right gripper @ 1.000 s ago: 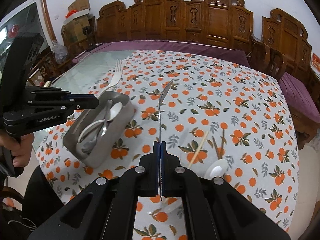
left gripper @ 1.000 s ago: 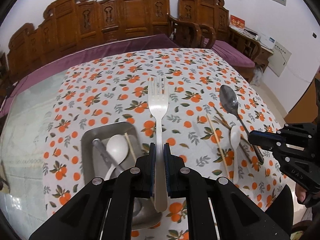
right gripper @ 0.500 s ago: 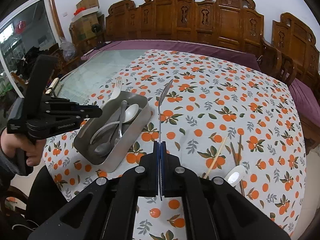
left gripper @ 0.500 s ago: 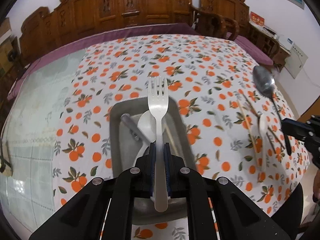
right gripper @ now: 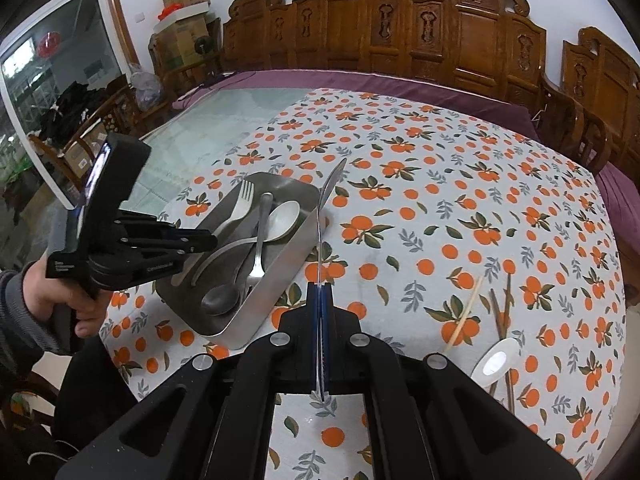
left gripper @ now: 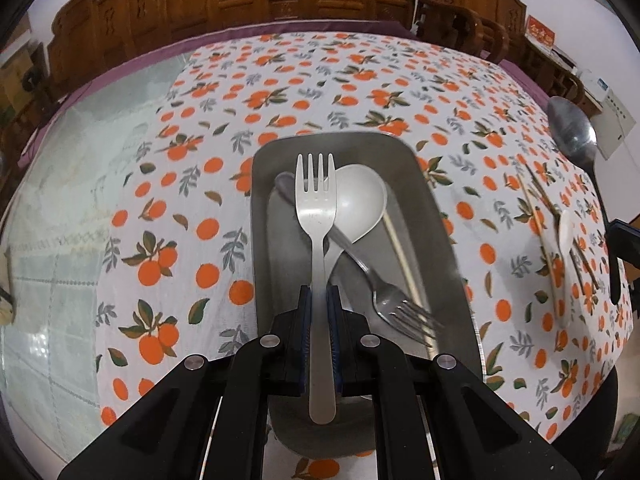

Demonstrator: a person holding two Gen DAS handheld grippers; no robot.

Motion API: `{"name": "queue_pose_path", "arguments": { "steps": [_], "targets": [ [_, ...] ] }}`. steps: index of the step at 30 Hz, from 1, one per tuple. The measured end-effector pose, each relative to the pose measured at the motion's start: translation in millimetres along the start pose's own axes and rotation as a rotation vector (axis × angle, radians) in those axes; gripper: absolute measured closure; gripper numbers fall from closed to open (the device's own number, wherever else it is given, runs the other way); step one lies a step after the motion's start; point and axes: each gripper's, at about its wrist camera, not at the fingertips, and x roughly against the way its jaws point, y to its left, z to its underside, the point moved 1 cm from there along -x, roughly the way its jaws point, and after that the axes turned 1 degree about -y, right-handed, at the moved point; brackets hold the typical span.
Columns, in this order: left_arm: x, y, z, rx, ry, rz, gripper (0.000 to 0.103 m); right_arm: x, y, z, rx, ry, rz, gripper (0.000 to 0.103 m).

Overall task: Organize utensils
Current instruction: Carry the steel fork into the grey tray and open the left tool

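Utensils lie partly in a tray and partly out on the tablecloth (right gripper: 460, 216), which is white with oranges on it and covers a big table. Behind the table stand carved wooden chairs (right gripper: 440, 40).

The metal tray (right gripper: 280, 268) sits on the cloth near the left side. Inside it lie a white spoon (left gripper: 360, 204), a second fork (left gripper: 400, 308), a dark spoon (right gripper: 222, 300) and one pale chopstick (left gripper: 402, 256), all piled across each other.

The left gripper (left gripper: 319, 300) is above the tray. Its two fingers are squeezed tight on the handle of a fork (left gripper: 316, 200), and the prongs point away over the tray.

The right gripper (right gripper: 320, 300) is beside the tray. Its fingers are pressed shut on the thin handle of a metal spoon (right gripper: 334, 180), which sticks up and away, seen from the edge.

Out on the cloth to the right lie more chopsticks (right gripper: 504, 308), some dark and one pale, with a small white spoon (right gripper: 496, 360) touching them.
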Motion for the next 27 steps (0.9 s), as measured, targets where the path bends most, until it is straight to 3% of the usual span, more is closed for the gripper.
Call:
{"name": "queue_pose_path", "arguments": {
  "steps": [12, 20, 27],
  "targets": [
    [-14.6, 0.5, -5.1, 0.011, 0.021, 0.013, 0.093, -9.7, 8.1, -2.9, 0.018, 0.020, -0.008, 0.101],
    [23.8, 11.8, 1.8, 0.026, -0.055, 0.017, 0.082, -21.3, 22.1, -9.8, 0.032, 0.024, -0.034, 0.101],
    [54.2, 29.7, 8.4, 0.055, -0.107, 0.015, 0.079, -42.2, 44.3, -23.4, 0.050, 0.036, -0.066, 0.101]
  ]
}}
